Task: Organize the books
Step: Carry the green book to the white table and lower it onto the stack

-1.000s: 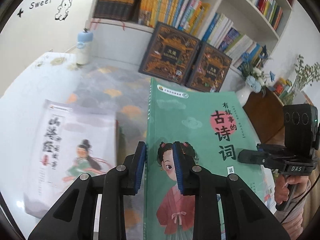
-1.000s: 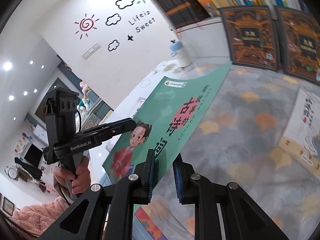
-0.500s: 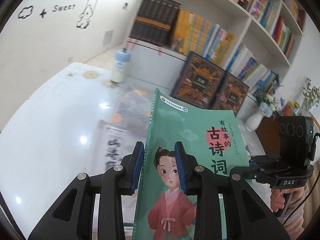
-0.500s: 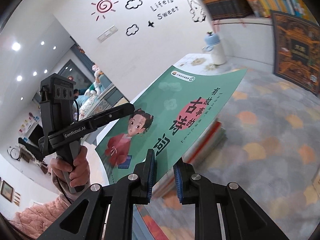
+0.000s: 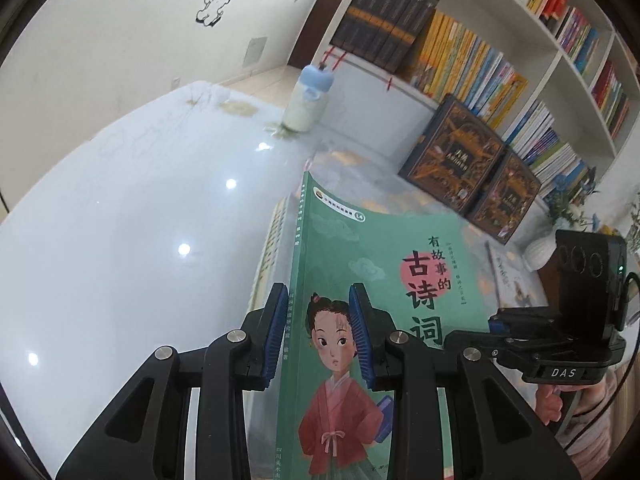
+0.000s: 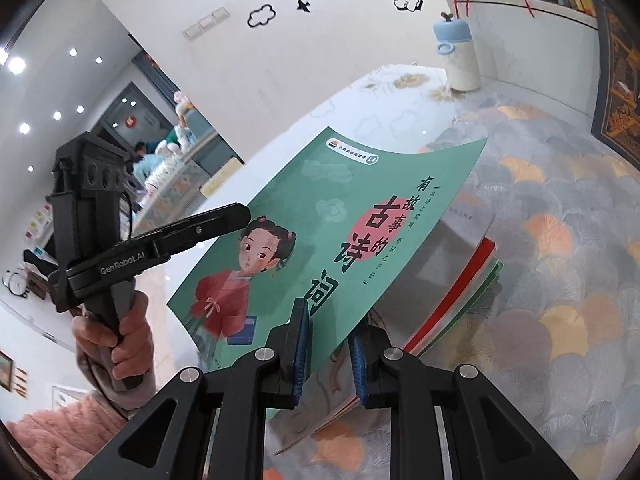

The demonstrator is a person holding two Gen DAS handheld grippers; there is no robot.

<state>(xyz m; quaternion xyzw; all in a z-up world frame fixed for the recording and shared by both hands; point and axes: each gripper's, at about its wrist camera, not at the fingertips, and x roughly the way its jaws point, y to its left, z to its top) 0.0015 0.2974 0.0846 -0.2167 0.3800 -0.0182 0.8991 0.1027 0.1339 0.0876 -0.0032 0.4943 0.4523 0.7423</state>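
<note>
A green children's book (image 5: 360, 300) with a girl on its cover is held in the air by both grippers. My left gripper (image 5: 318, 332) is shut on its spine edge. My right gripper (image 6: 328, 344) is shut on its opposite edge. In the right wrist view the green book (image 6: 320, 232) hangs tilted over a flat stack of books (image 6: 460, 280) on the table. The stack's edge shows beneath the book in the left wrist view (image 5: 272, 240).
A blue-capped bottle (image 5: 308, 100) stands at the table's back. Two dark ornate books (image 5: 472, 168) lean against the bookshelf (image 5: 500, 64). Another book (image 5: 512, 280) lies on the patterned mat (image 6: 560, 240) to the right, near a white vase (image 5: 540, 252).
Both grippers have carried the green book leftward across the table, away from the white book, to above the stack of books. Both grips are unchanged.
</note>
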